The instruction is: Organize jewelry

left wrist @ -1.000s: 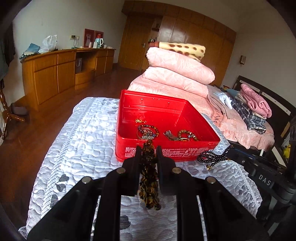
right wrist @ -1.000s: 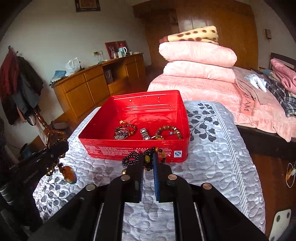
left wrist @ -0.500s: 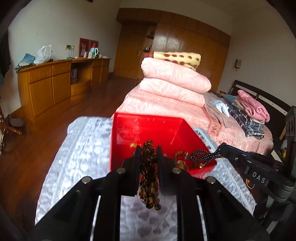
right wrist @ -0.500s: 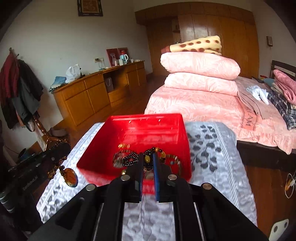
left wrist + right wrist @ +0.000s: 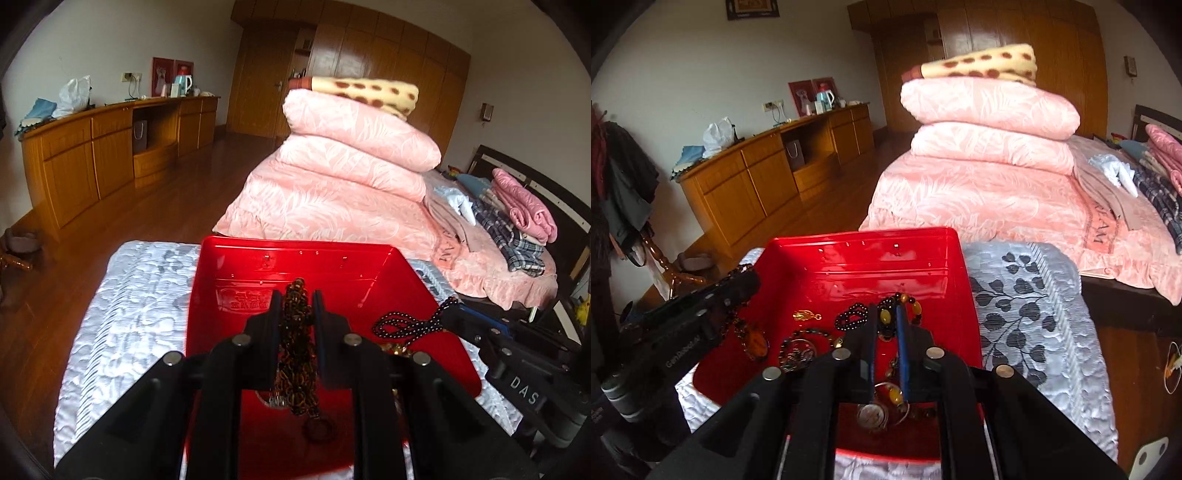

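Observation:
A red tin box [image 5: 288, 266] [image 5: 849, 258] sits on a white quilted bed cover. My left gripper [image 5: 297, 306] is shut on a brown beaded necklace [image 5: 297, 354] that hangs over the box; its amber pendant [image 5: 755, 341] dangles in the right wrist view. My right gripper [image 5: 886, 321] is shut on a black and yellow bead bracelet [image 5: 882, 314] over the box; its black loop [image 5: 402, 326] shows in the left wrist view. Several bracelets and a gold charm [image 5: 805, 315] lie inside the box.
Stacked pink quilts [image 5: 351, 162] with a spotted blanket lie beyond the box. A wooden sideboard [image 5: 96, 155] stands at the left wall over wooden floor. Folded clothes [image 5: 517, 218] lie at the right. The bed cover [image 5: 1034, 314] extends right of the box.
Both grippers have moved forward from in front of the box to above its inside, each still holding its jewelry.

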`<state>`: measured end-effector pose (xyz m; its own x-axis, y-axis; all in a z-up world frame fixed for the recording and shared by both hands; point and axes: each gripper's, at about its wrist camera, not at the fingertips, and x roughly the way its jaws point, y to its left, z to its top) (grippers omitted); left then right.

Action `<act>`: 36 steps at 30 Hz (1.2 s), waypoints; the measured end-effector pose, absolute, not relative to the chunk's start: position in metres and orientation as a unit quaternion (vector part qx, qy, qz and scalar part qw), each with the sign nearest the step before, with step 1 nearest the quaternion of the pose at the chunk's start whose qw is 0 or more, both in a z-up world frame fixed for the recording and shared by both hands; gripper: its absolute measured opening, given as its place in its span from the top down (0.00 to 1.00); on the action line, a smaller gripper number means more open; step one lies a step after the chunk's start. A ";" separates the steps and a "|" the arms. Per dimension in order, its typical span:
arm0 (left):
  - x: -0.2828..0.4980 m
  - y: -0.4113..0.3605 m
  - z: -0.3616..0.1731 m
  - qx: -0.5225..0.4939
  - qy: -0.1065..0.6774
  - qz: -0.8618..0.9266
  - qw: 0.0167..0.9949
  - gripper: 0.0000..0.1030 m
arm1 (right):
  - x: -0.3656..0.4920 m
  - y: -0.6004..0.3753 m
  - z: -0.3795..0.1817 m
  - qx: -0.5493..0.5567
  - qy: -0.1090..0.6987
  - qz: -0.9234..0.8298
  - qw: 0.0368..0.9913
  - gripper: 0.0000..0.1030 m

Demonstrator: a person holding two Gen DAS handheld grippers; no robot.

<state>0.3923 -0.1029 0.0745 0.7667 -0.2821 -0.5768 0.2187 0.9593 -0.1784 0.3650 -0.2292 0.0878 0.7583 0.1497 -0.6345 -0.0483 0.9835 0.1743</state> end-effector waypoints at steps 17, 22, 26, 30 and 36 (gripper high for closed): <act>0.366 -0.084 0.082 -0.030 0.271 -0.089 0.958 0.14 | 0.340 -0.246 0.097 0.068 0.293 0.010 0.954 0.16; 0.341 -0.074 0.090 -0.033 0.253 -0.083 0.963 0.09 | 0.320 -0.250 0.097 0.074 0.286 0.014 0.955 0.06; 0.320 -0.072 0.092 -0.019 0.250 -0.077 0.965 0.06 | 0.303 -0.251 0.096 0.076 0.282 0.009 0.956 0.06; 0.297 -0.067 0.091 -0.012 0.243 -0.072 0.967 0.05 | 0.279 -0.251 0.096 0.074 0.274 0.002 0.959 0.06; 0.264 -0.058 0.095 -0.016 0.233 -0.068 0.970 0.05 | 0.249 -0.246 0.098 0.066 0.266 -0.004 0.962 0.06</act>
